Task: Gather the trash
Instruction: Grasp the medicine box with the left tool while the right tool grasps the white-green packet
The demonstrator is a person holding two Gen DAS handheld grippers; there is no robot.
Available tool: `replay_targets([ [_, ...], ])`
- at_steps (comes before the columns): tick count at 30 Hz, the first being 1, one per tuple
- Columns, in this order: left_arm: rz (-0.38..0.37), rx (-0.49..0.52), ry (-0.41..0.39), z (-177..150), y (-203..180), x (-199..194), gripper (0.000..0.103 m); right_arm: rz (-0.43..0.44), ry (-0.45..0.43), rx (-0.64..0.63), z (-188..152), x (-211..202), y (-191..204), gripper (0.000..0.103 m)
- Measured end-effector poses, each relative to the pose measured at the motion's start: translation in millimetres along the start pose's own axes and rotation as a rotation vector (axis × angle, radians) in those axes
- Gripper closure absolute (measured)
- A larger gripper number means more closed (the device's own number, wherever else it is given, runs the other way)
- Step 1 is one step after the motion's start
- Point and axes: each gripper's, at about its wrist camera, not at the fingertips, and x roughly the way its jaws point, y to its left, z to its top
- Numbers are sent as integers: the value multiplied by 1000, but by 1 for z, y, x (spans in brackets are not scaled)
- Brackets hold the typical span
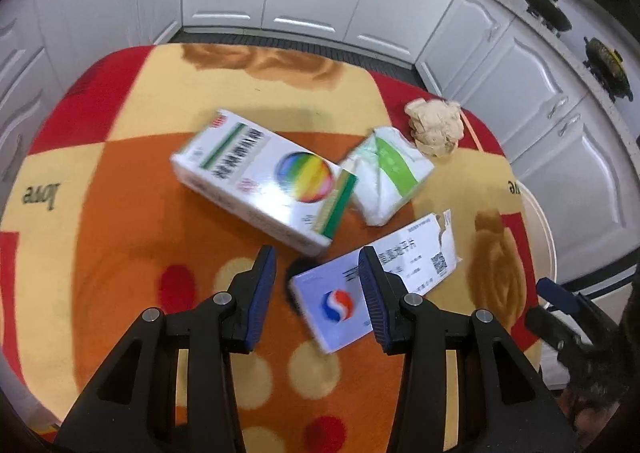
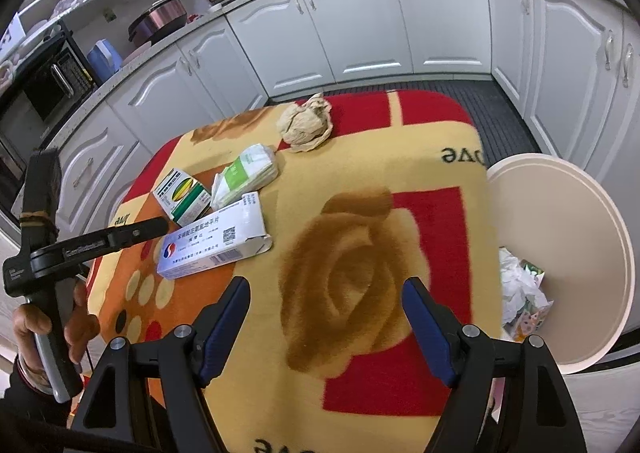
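Now | blue-logo box (image 1: 374, 279) flat, torn end away | left tongs (image 1: 317, 295) spread.

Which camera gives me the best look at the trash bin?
The right wrist view: the bin sits beside the table's right edge, open, with crumpled paper inside. The left wrist view shows only a sliver of its rim.

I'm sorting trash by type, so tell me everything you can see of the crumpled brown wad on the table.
The wad looks like tan-brown paper crushed into a loose, creased ball. It rests on the patterned cloth near the far edge, partly on a red patch. It sits just beyond the green-striped packet, apparently not touching it. Neither pair of tongs is near it.
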Motion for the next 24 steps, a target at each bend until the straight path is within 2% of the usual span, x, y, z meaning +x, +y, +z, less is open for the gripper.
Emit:
replay_targets([
  [3,55,3,-30,3,-3,7,62,1,10,-19,-2,3,7,27],
  [5,116,-27,-46,7,8,7,62,-2,15,-23,-2,4,7,27],
  [8,129,-94,-42,11,38,5,62,-4,13,-20,-1,3,7,27],
  [11,222,-164,-40,12,80,-1,62,11,13,-12,1,3,7,27],
  [14,248,-233,-35,9,118,-11,62,44,25,-12,3,8,14,27],
  [17,216,-276,-52,8,137,-24,62,84,47,-14,6,17,24,26],
  [19,127,-277,-76,12,137,-34,60,98,59,-16,9,25,32,26],
  [21,75,-268,-93,17,129,-37,43,98,61,-20,13,30,38,26],
  [24,40,-255,-107,29,112,-32,40,100,58,-17,26,39,45,26],
])
